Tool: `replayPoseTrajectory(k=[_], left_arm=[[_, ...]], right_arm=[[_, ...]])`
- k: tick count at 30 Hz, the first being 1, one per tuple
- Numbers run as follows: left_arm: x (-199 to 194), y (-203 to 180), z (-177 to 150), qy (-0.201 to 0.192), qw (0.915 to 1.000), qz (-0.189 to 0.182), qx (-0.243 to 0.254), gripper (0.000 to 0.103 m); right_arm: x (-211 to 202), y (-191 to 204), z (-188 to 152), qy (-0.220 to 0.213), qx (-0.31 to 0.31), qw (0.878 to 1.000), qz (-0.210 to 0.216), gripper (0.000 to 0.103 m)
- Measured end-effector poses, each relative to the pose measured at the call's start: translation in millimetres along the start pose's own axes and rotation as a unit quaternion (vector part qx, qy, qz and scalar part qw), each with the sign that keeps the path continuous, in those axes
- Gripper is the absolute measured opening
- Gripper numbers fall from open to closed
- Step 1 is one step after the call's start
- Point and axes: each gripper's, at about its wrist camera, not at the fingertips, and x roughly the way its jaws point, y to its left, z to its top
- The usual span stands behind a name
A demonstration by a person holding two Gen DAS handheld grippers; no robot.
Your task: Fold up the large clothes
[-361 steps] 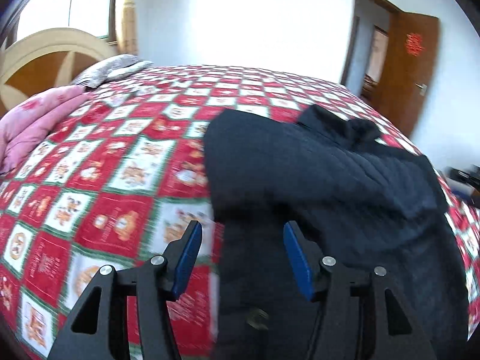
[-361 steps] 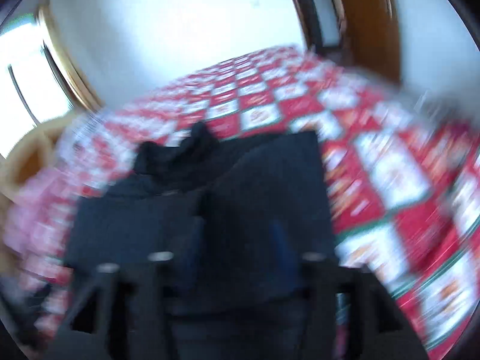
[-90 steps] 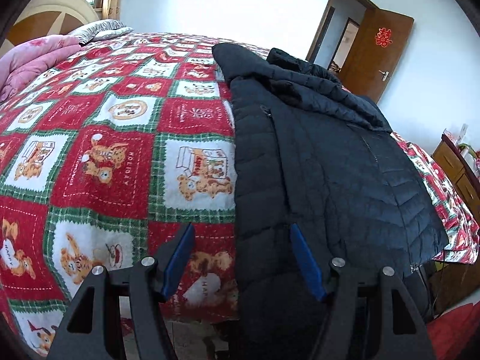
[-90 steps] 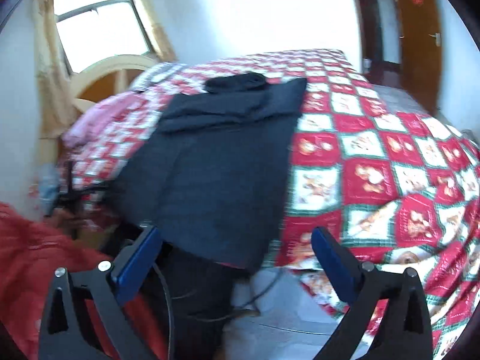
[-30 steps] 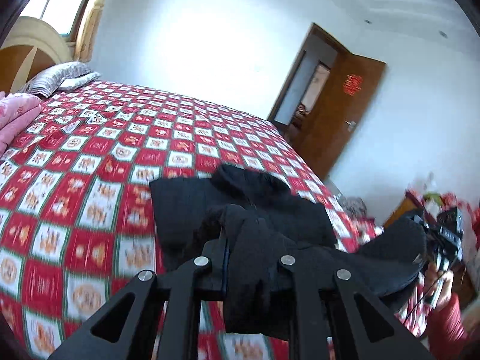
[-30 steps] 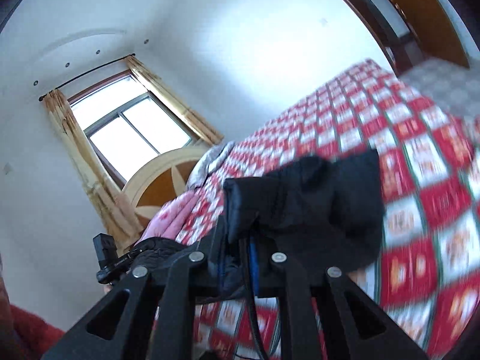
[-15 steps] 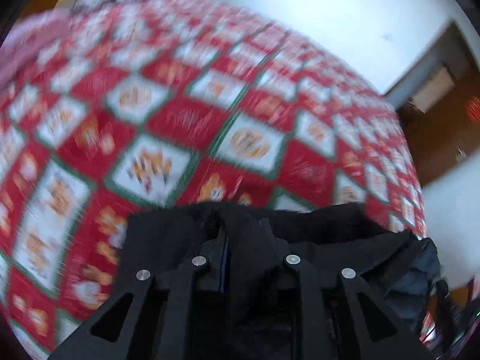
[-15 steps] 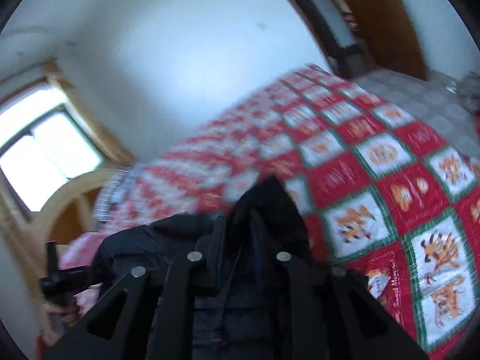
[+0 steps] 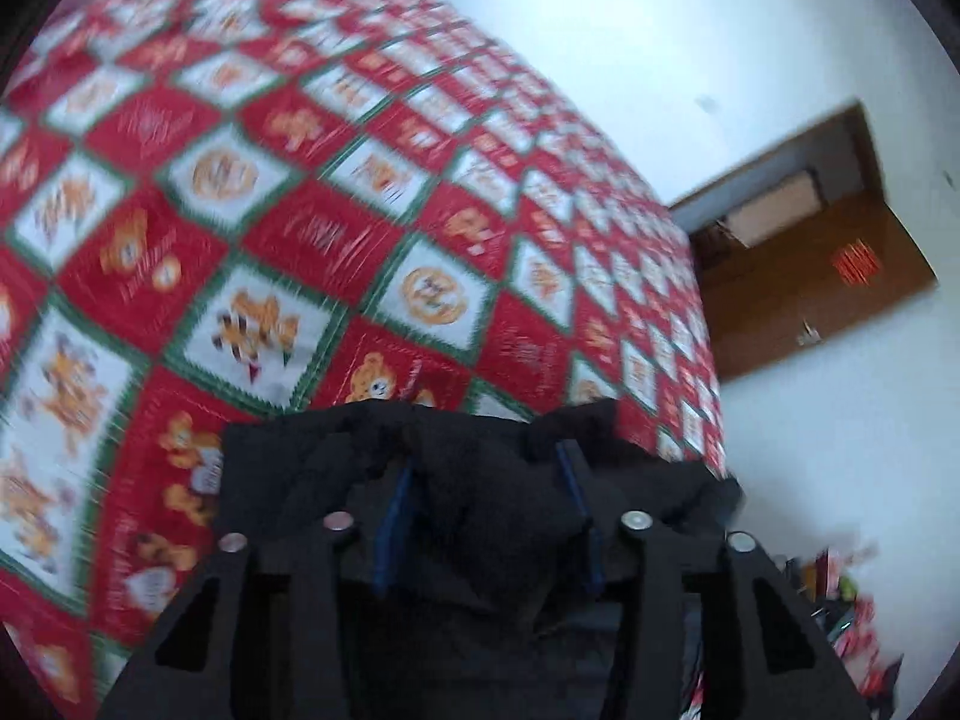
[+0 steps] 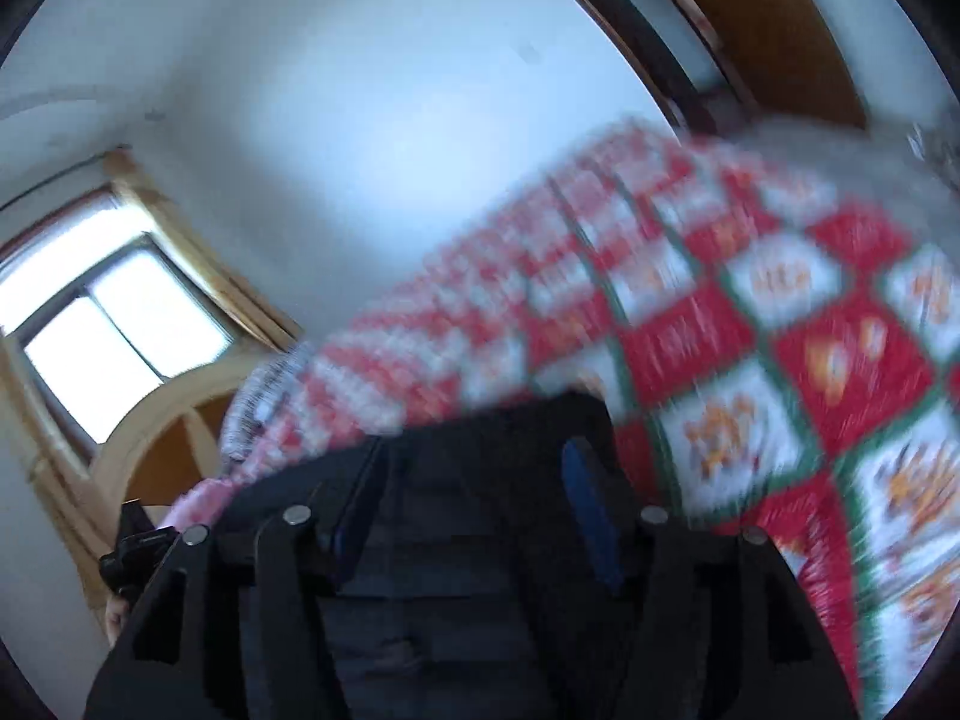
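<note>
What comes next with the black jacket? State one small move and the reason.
Probably pull both grippers straight back. The left gripper and right gripper already have parted fingers, and the black jacket lies bunched between them on the quilt, so the fold seems laid.

black jacket [image 9: 480,498], red-checked (white squares) bedspread [image 9: 336,228]

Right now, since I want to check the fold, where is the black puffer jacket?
The black puffer jacket fills the bottom centre of both wrist views, bunched between each gripper's blue-padded fingers, over the red-and-white checked bedspread.
</note>
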Motion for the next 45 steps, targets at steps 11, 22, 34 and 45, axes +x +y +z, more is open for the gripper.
replayPoseTrajectory(k=[11, 22, 34, 45], left_arm=[[-61.5, 25.7, 20.1, 0.020, 0.9923, -0.098, -0.073, 0.062], [-69.2, -44.7, -51.0, -0.044, 0.9735, 0.146, 0.171, 0.067], [-190.3, -40.3, -82.8, -0.094, 0.9721, 0.132, 0.170, 0.067], [-332.0, -42.9, -187.5, -0.122, 0.9510, 0.194, 0.207, 0.067]], right_arm=[[-211.6, 123.9, 33.4, -0.155, -0.123, 0.980, 0.004, 0.065], [-283.7, 202.2, 35.3, -0.091, -0.011, 0.991, 0.095, 0.066], [-365.6, 251.3, 20.0, -0.124, -0.048, 0.988, 0.079, 0.076], [-378.3, 261.0, -24.3, -0.062, -0.067, 0.995, 0.034, 0.078]])
